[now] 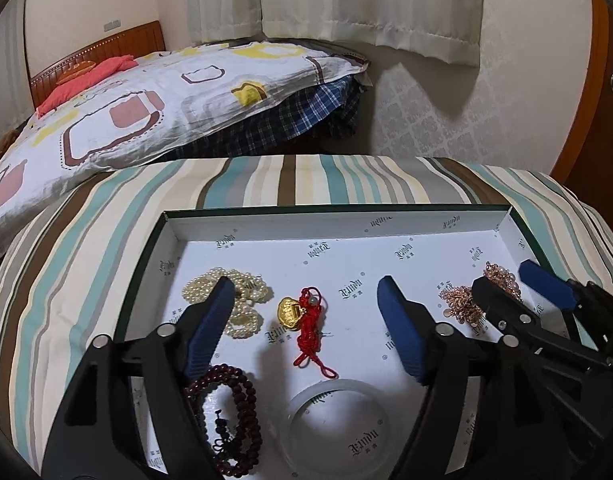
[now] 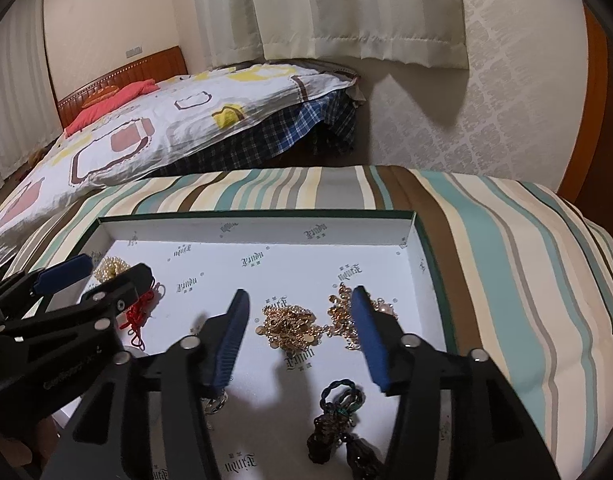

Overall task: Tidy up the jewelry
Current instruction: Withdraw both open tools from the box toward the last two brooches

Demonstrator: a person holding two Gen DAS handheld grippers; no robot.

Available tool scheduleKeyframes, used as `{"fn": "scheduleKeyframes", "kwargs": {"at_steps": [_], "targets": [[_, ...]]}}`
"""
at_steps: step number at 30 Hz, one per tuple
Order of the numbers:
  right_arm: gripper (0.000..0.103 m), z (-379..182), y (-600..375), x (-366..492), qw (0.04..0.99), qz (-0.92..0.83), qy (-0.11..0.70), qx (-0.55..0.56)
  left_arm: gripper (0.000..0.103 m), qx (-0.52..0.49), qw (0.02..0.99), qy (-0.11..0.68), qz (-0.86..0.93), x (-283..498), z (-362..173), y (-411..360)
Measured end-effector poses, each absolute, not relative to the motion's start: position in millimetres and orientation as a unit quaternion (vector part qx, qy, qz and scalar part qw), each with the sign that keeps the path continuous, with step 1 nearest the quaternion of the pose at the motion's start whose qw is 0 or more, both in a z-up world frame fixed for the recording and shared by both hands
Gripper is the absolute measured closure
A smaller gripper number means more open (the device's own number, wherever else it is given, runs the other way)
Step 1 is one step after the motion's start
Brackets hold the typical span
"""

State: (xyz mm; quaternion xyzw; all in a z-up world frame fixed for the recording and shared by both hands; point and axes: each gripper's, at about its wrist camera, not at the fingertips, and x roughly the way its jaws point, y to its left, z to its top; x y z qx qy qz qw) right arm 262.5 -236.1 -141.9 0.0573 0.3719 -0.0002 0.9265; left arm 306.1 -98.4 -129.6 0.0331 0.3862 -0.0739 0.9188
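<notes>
A shallow white-lined box (image 1: 334, 210) lies on a striped cushion and holds the jewelry. My left gripper (image 1: 306, 282) is open above a gold charm on a red cord (image 1: 290, 310), its pads apart from it. A pearl necklace (image 1: 246, 322) lies by its left finger. A dark red bead bracelet (image 1: 246, 400) and a clear bangle (image 1: 334, 386) lie nearer. My right gripper (image 2: 300, 292) is open over a rose-gold chain (image 2: 290, 328). A second chain (image 2: 340, 314) lies by its right finger, and a dark braided cord (image 2: 338, 412) sits closer in.
The striped cushion (image 1: 86, 260) surrounds the box, whose low walls (image 2: 258, 214) rise on all sides. Each gripper shows in the other's view: right gripper (image 1: 502, 276), left gripper (image 2: 114, 266). Behind are a bed with a patterned quilt (image 1: 146, 100), curtains and a wall.
</notes>
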Motion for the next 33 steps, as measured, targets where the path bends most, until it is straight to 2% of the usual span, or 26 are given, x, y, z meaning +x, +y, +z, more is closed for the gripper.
{"fn": "scheduleKeyframes", "kwargs": {"at_steps": [7,21,30,33], "targets": [[0.040,-137.4,-238.4,256.5,0.929,-0.002,0.364,0.060,0.018,0.031,0.922,0.379,-0.070,299.7,-126.4,-91.5],[0.040,-109.2,-228.9,199.3,0.942,0.010,0.330,0.060,0.017,0.017,0.944,0.321,-0.073,234.5,-86.9,-66.1],[0.040,-115.5,-215.2,153.9,0.938,0.021,0.340,0.058,0.017,-0.003,0.943,0.326,-0.062,183.6,-86.3,-43.0],[0.044,-120.0,-209.4,141.0,0.936,0.027,0.345,0.057,0.017,0.004,0.942,0.330,-0.056,168.1,-90.1,-37.6]]}}
